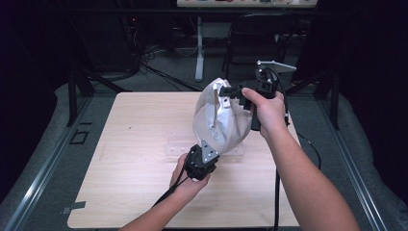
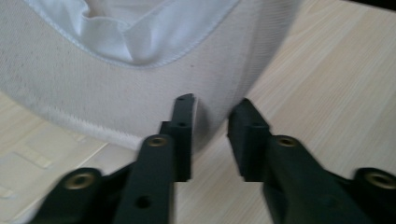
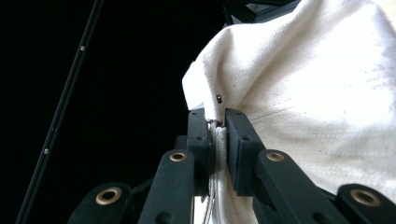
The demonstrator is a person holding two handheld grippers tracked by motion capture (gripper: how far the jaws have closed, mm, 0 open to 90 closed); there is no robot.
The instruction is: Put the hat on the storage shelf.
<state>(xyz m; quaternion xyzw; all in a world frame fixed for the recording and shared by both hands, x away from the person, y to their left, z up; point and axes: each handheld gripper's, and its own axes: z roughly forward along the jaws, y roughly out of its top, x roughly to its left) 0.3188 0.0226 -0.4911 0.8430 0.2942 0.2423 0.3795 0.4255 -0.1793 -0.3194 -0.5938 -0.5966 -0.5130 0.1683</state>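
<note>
While a white cloth bag (image 1: 221, 115) is held up above the far right part of the table (image 1: 134, 159), its long axis runs from low and near to high and far, with a slight tilt. At its upper end the right gripper (image 1: 230, 92) is clamped on a bunched edge of the cloth; in the right gripper view the jaws are seen pressed together on a folded seam of the bag (image 3: 303, 93), with thin cord or thread hanging down between them. The bag's lower end is met by the left gripper (image 1: 204, 155), held in the left hand (image 1: 190, 180). In the left gripper view the jaws stand apart with a clear gap between them, the bag's rounded bottom (image 2: 116, 88) lying just past the tips and a stitched hem seen above; nothing is gripped. A clear plastic piece (image 1: 180, 147) is seen flat on the table, partly hidden behind the bag and the left gripper. Beyond the table a dark chair (image 1: 255, 33), a white table leg (image 1: 199, 48) and loose cables (image 1: 159, 72) on the floor are seen. The right hand (image 1: 267, 113) is wrapped round its gripper's handle
</note>
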